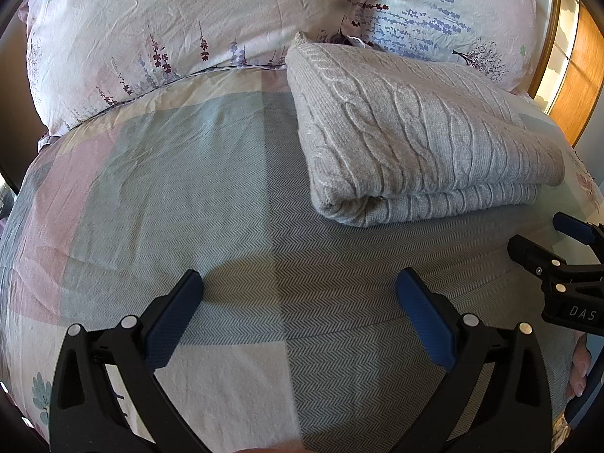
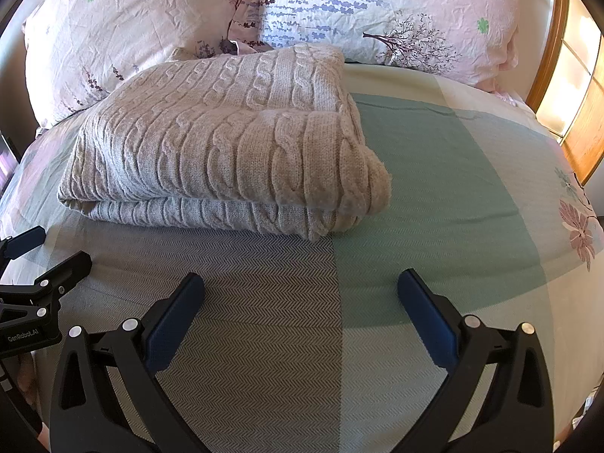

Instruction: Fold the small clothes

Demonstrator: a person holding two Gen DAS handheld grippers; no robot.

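Note:
A grey cable-knit sweater (image 1: 415,128) lies folded in layers on the bed, near the pillows; it also shows in the right wrist view (image 2: 226,143). My left gripper (image 1: 298,283) is open and empty, hovering over the bedspread in front of and left of the sweater. My right gripper (image 2: 300,283) is open and empty, in front of the sweater's right part. Each gripper shows at the edge of the other's view: the right gripper (image 1: 547,241) and the left gripper (image 2: 49,249).
The bedspread (image 1: 170,173) has pastel blocks and a herringbone weave. Two floral pillows (image 1: 170,26) (image 2: 396,11) lie behind the sweater. A wooden headboard and frame (image 2: 577,120) stand at the far right.

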